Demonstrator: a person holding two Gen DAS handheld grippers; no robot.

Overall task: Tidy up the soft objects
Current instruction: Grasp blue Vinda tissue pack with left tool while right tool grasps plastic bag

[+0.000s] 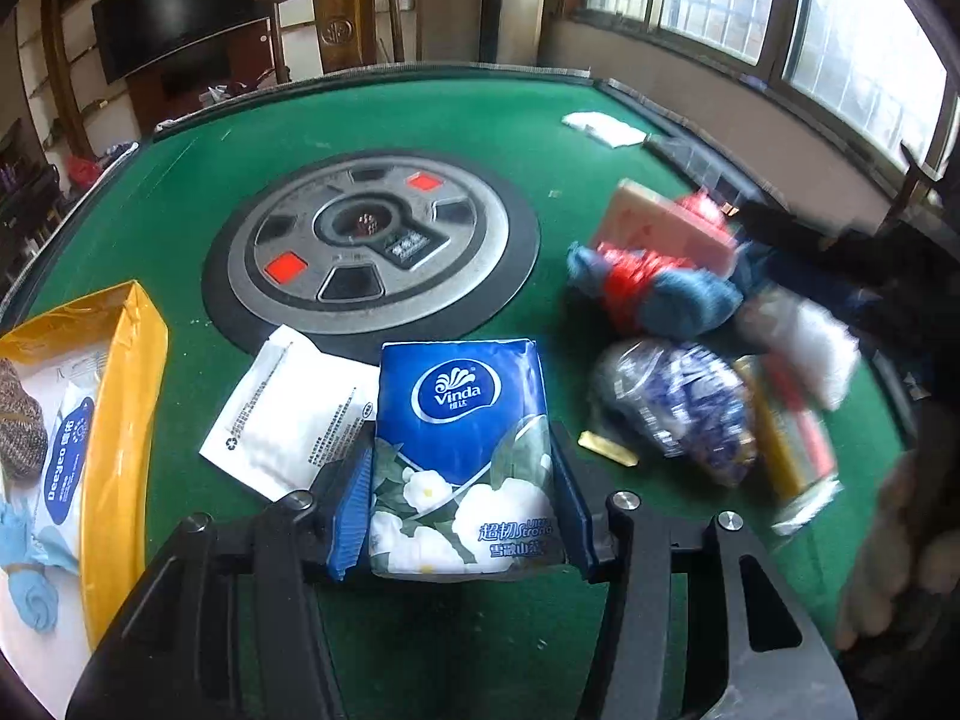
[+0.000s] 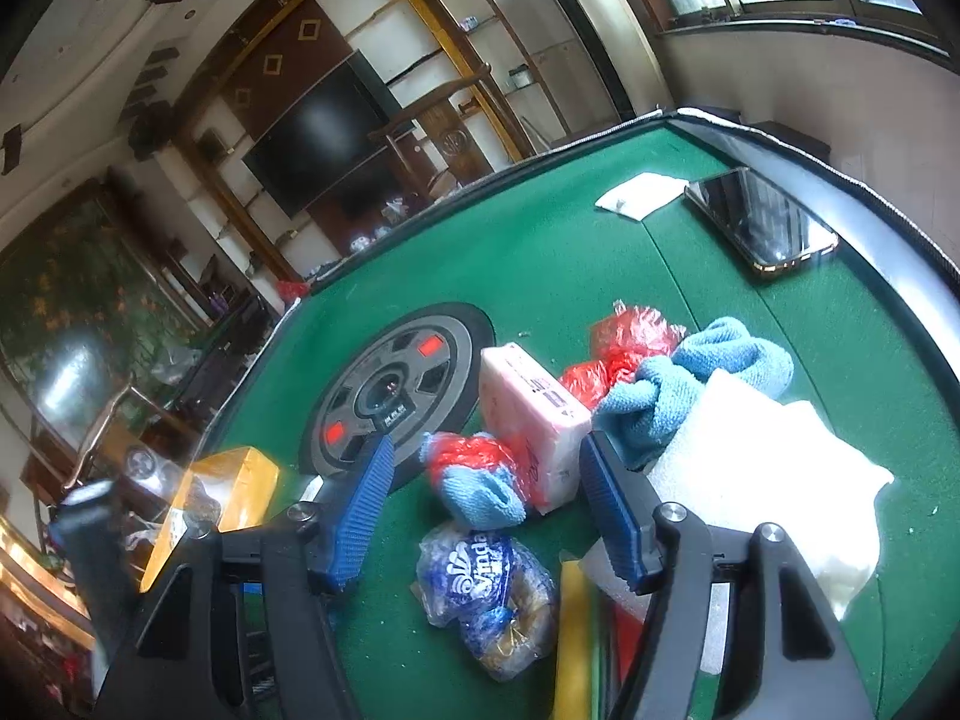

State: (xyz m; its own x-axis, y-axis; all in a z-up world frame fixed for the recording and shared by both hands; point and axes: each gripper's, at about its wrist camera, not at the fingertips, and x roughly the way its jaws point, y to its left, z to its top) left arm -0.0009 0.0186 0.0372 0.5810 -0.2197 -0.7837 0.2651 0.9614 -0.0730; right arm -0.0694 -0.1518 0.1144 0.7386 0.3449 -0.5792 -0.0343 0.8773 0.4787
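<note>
Left wrist view: my left gripper (image 1: 462, 504) clamps the tissue pack (image 1: 462, 456); yellow box (image 1: 120, 420) part-filled; right gripper (image 2: 486, 504) gapes empty above the remaining pile (image 2: 540, 420).

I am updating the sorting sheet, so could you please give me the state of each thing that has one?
Left gripper: shut on the pack.
Blue Vinda tissue pack with white flowers: sealed, gripped by its sides.
Right gripper: open, holding nothing.
Yellow cardboard box: open, partly filled.
Black smartphone: screen dark.
Blue towel: crumpled.
</note>
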